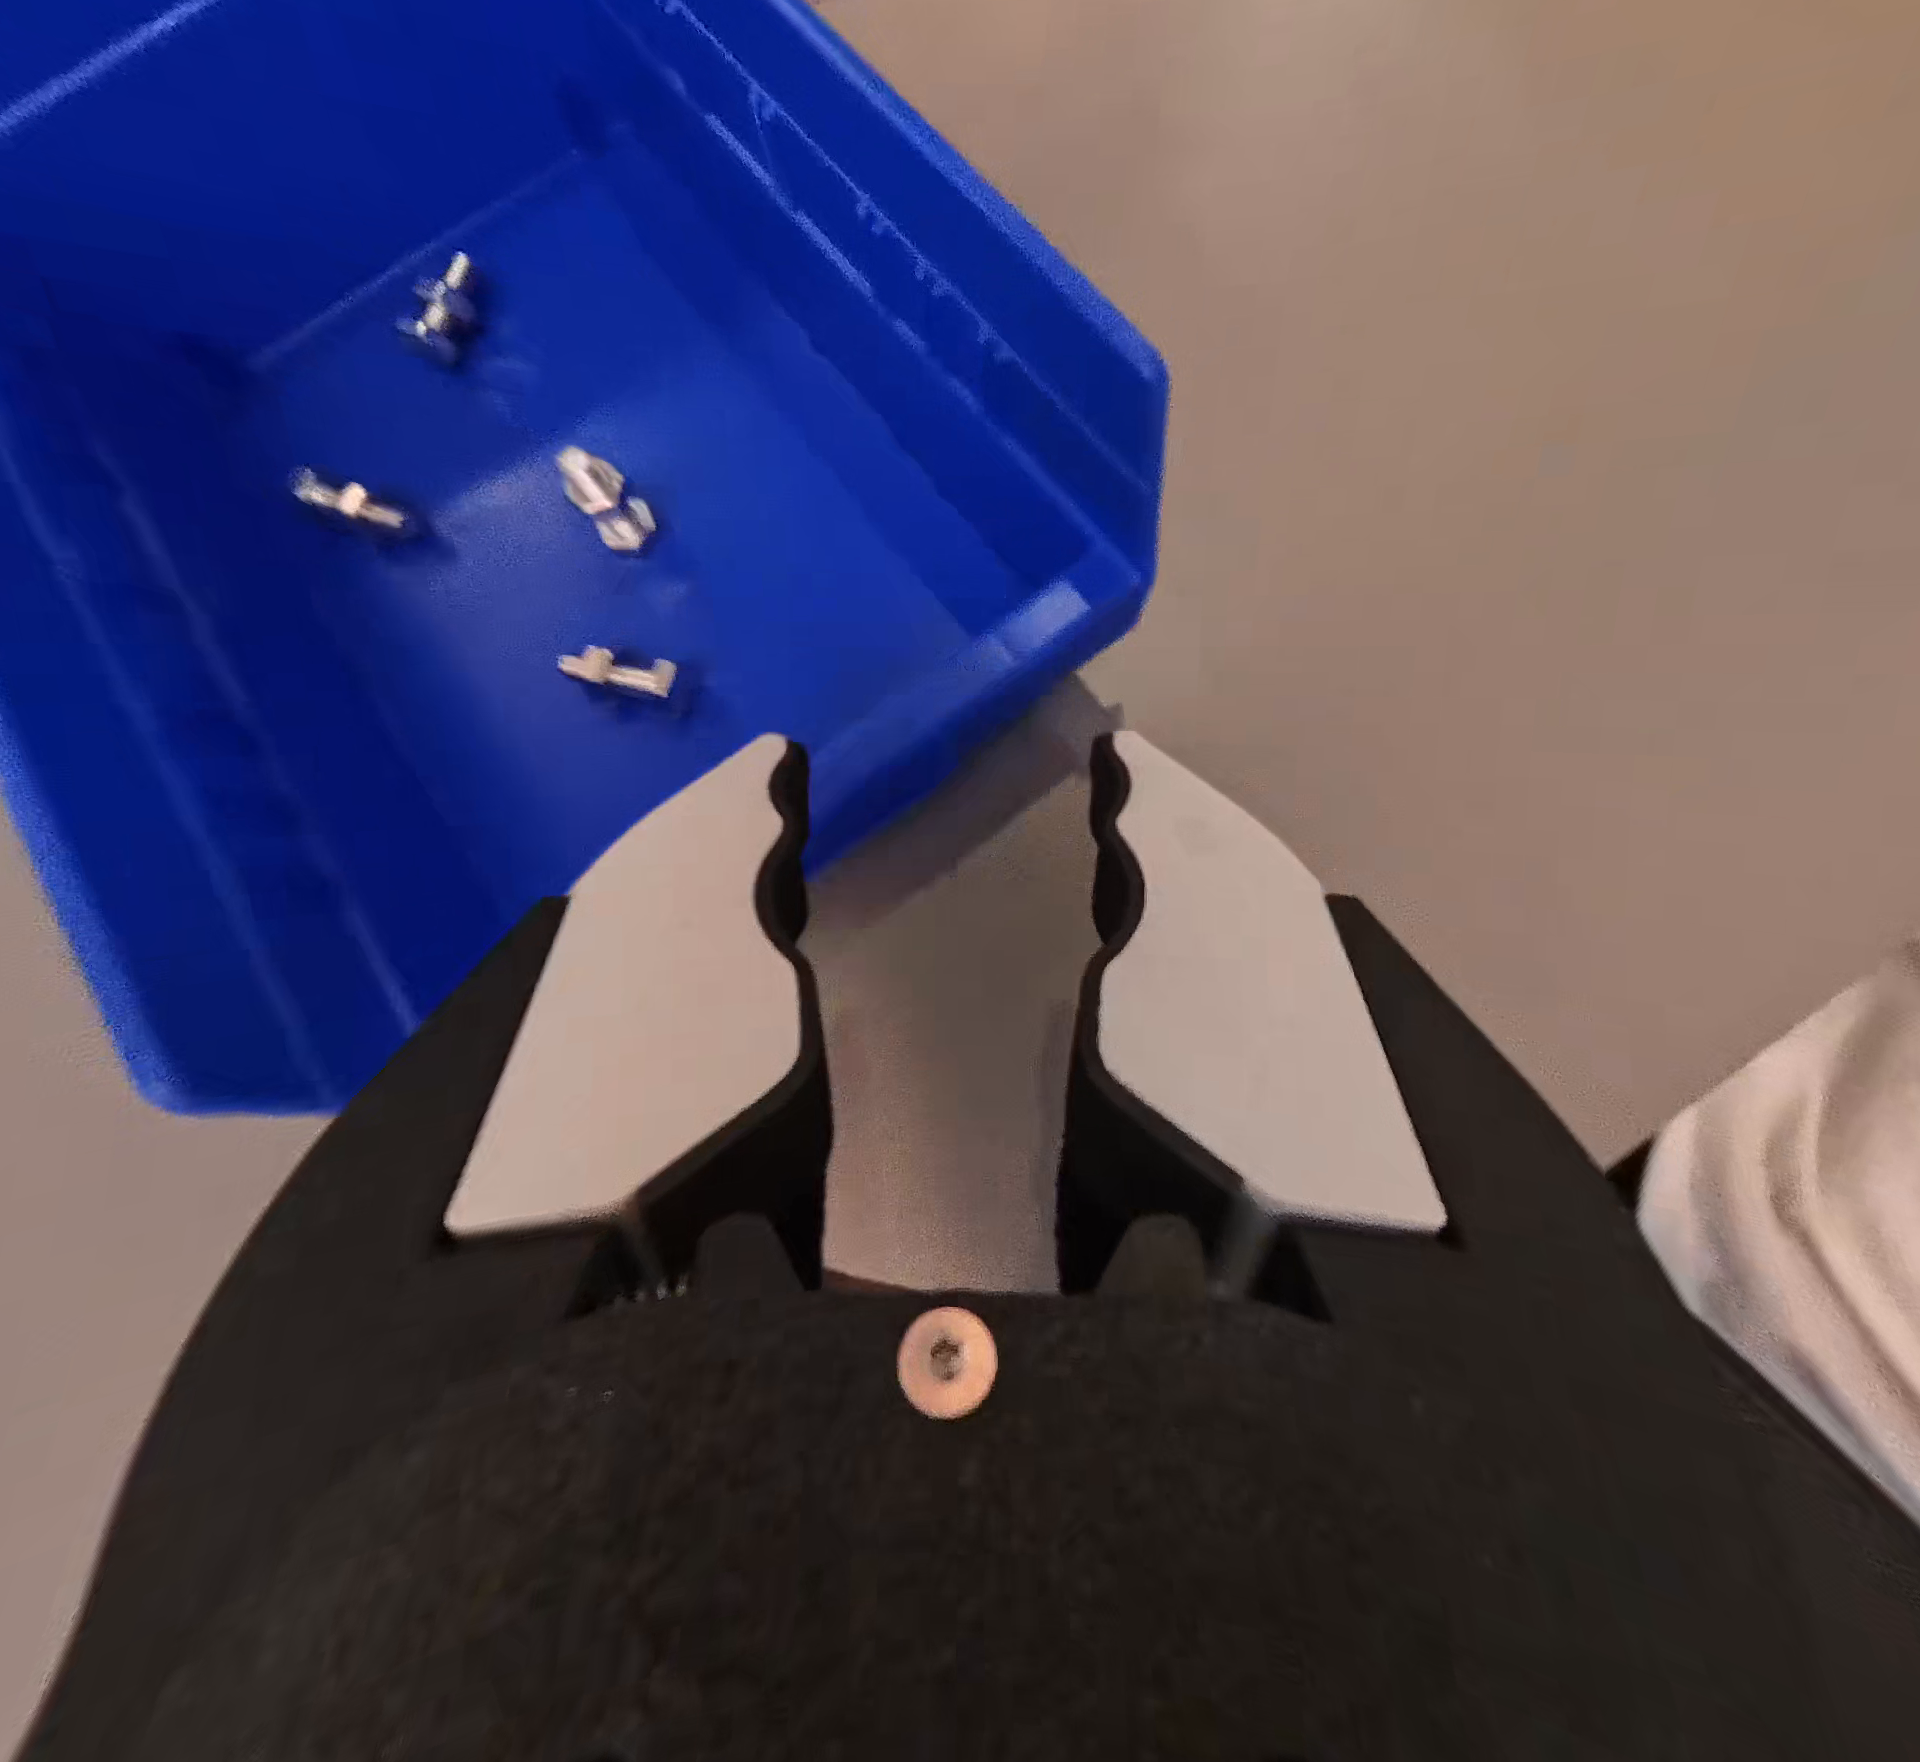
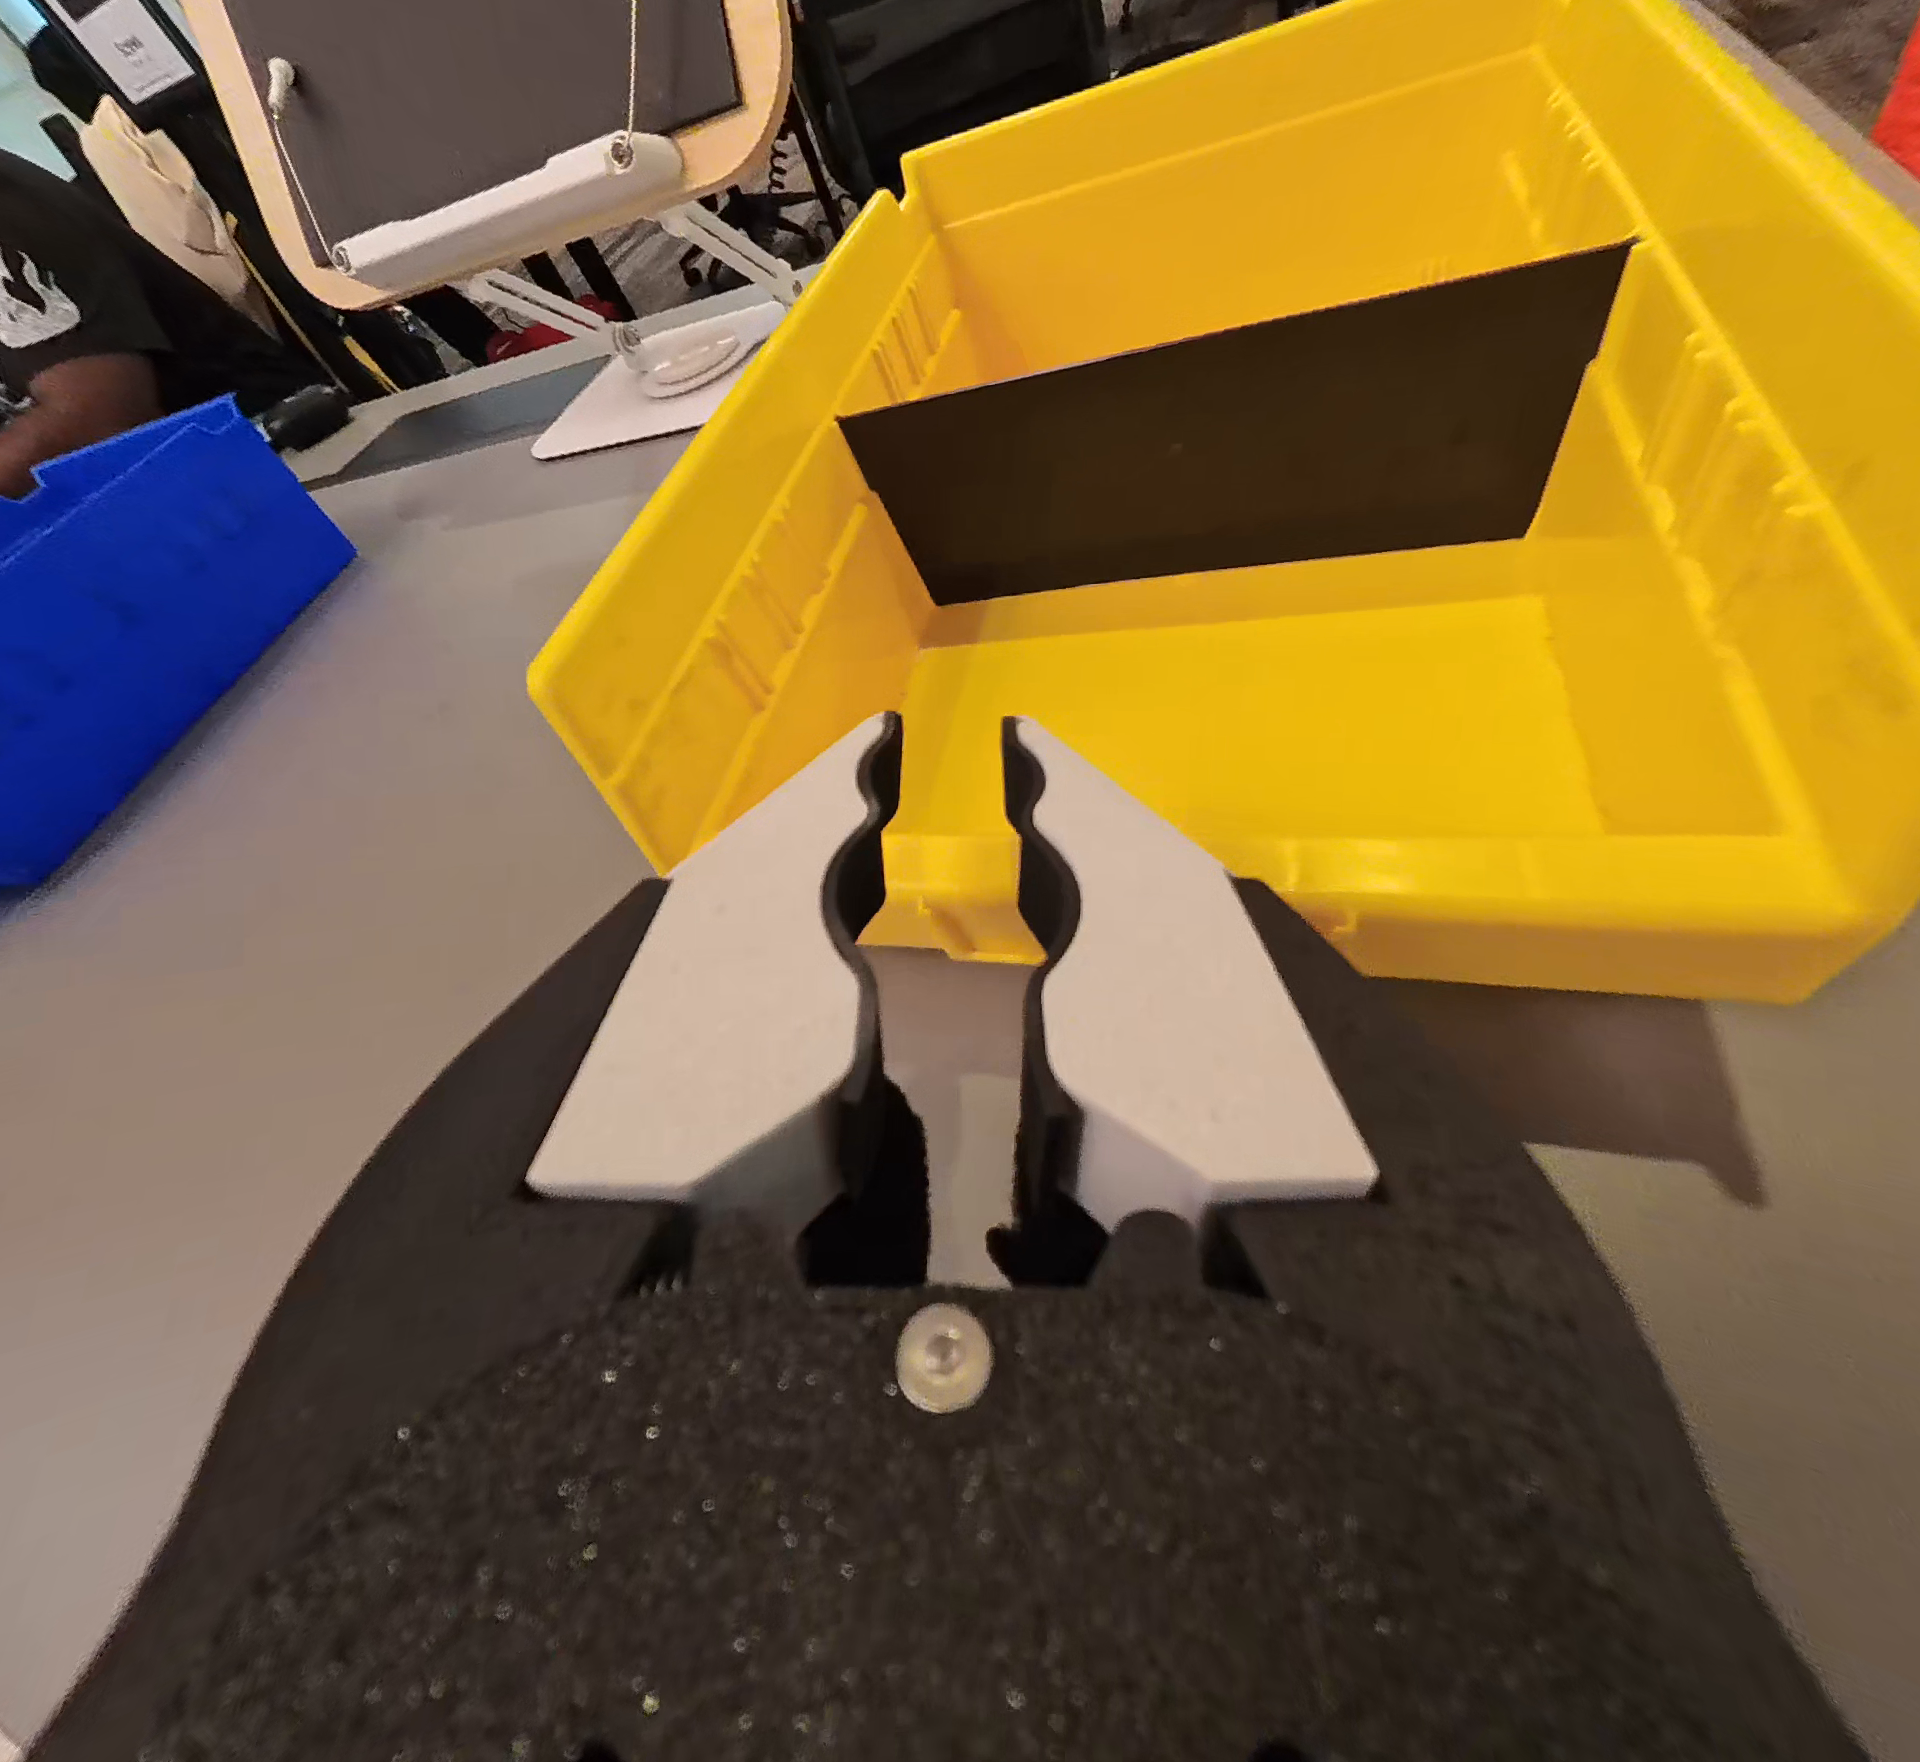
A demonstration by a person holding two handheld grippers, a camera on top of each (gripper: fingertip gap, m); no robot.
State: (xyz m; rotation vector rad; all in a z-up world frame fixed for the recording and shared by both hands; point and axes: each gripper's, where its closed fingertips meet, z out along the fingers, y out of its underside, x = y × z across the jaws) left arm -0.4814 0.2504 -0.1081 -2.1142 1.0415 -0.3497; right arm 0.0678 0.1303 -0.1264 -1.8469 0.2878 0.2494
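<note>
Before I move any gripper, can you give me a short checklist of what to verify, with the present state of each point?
1. Left gripper open, nothing between its fingers: ok.
2. Left gripper clear of the blue plastic bin: cannot tell; its left fingertip overlaps the bin's near corner.
3. Small silver metal parts lying inside the blue bin: ok, four groups visible.
4. Right gripper free of any object: ok; it only hovers at the front lip of the yellow plastic bin.
5. Black divider upright in the yellow bin: ok.
6. Yellow bin's near compartment empty: ok.
</note>
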